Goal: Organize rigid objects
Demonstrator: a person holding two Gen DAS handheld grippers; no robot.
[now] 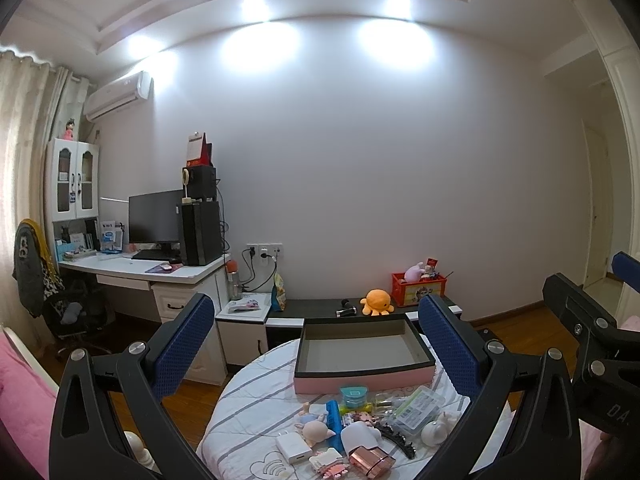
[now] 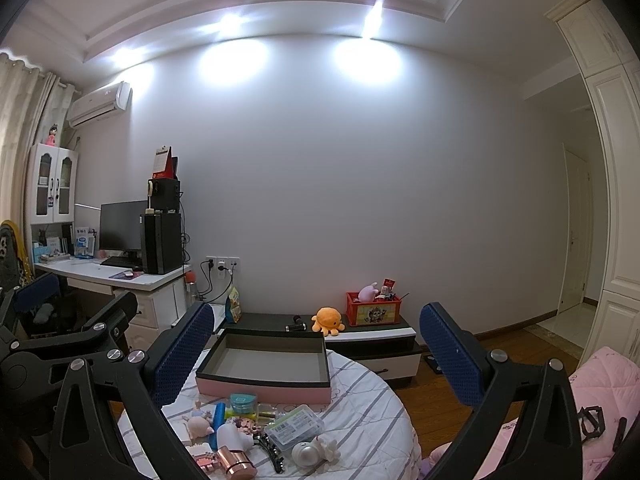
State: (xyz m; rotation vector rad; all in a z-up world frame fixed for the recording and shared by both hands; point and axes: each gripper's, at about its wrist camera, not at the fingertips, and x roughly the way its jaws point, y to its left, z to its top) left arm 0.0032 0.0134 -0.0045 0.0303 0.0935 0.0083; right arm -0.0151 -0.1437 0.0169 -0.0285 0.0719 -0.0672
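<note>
I hold my left hand-held gripper (image 1: 316, 354) and my right hand-held gripper (image 2: 316, 358) above the round bench (image 2: 360, 412) with its striped cloth, both spread wide and grasping nothing. At the far side of the bench sits the empty pink box (image 1: 362, 364) with a dark rim. Just in front of it lies the clutter: a teal jar (image 1: 353, 396), a blue comb (image 1: 334, 420), a clear plastic case (image 2: 294, 426), a white charger (image 1: 293, 450), a small doll (image 1: 316, 432), a black hair clip (image 2: 272, 454), a rose-gold bottle (image 2: 236, 462) and a white round gadget (image 2: 306, 454). Beyond, an orange octopus plush (image 2: 328, 320) and a red crate (image 2: 373, 310) rest on the low cabinet (image 2: 376, 334).
</note>
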